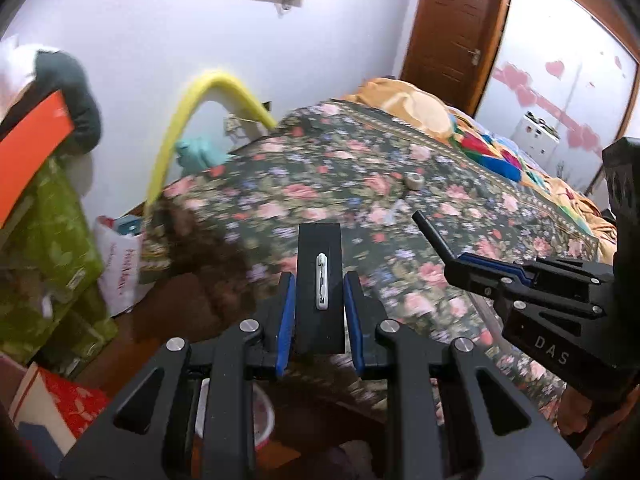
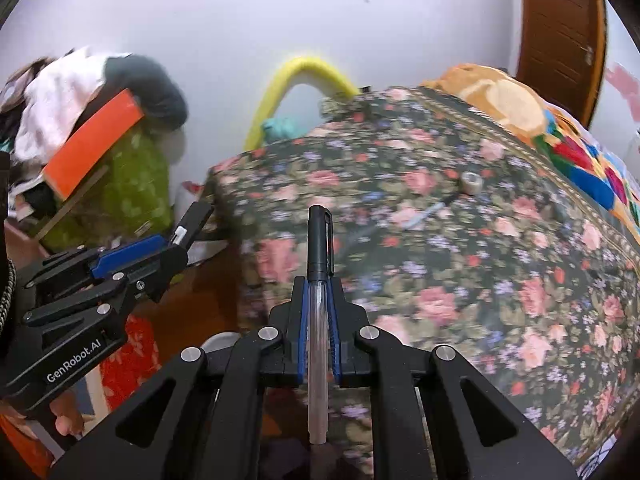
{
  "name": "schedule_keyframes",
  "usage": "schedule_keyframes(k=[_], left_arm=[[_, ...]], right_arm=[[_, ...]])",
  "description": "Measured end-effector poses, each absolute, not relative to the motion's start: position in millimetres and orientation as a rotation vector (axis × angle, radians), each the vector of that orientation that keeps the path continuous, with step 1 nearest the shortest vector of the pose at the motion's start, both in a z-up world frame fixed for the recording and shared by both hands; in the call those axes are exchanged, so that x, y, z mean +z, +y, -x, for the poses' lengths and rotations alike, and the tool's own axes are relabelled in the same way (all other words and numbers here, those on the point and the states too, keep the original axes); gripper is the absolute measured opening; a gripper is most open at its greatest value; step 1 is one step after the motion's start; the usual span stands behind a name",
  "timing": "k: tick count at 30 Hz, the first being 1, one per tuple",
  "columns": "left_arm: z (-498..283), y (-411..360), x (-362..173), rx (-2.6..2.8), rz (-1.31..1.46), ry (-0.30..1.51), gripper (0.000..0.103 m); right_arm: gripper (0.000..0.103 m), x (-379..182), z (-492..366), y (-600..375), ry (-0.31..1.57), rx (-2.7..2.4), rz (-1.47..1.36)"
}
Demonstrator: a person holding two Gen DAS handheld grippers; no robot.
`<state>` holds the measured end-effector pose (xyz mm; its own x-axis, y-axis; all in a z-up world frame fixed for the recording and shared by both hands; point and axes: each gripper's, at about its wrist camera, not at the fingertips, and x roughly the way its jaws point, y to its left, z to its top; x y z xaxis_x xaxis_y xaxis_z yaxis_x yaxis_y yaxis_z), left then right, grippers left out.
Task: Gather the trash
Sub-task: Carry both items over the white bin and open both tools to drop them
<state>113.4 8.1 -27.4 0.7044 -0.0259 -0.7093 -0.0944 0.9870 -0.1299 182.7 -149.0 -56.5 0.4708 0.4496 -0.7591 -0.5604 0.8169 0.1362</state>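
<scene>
**Trash items in hand, over floral bedspread**

Left gripper (image 1: 319, 280): clamped on flat black case (image 1: 320, 264), at the floral bedspread (image 1: 328, 184) near edge. Right gripper (image 2: 319, 300): clamped on capped pen (image 2: 319, 272). Tape roll (image 1: 414, 181): lying mid-bedspread.

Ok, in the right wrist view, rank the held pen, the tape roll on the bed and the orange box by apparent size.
1. orange box
2. pen, though nearness to the camera enlarges it, so the first two are unsure
3. tape roll, clearly smallest

Matt black plastic tool (image 1: 320, 300), clear glossy plastic pen (image 2: 318, 320), floral cloth bedspread (image 1: 400, 208), varnished wooden door (image 1: 452, 32)
</scene>
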Motion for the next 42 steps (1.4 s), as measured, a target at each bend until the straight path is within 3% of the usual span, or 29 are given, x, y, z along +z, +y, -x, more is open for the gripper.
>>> schedule_keyframes(k=[15, 33, 35, 37, 42], left_arm=[[-47, 117, -78, 0.204, 0.269, 0.89, 0.023], [-44, 159, -175, 0.229, 0.384, 1.108, 0.023], [-47, 161, -181, 0.225, 0.395, 1.125, 0.023], [-50, 162, -186, 0.225, 0.403, 1.133, 0.023], [-60, 169, -200, 0.245, 0.426, 1.165, 0.023]], right_arm=[[0.008, -110, -133, -26, 1.028, 0.811, 0.245], [0.009, -198, -143, 44, 1.332, 0.86, 0.294], [0.013, -203, -146, 47, 1.361, 0.85, 0.309], [0.024, -205, -148, 46, 1.366, 0.843, 0.302], [0.028, -202, -152, 38, 1.334, 0.82, 0.312]])
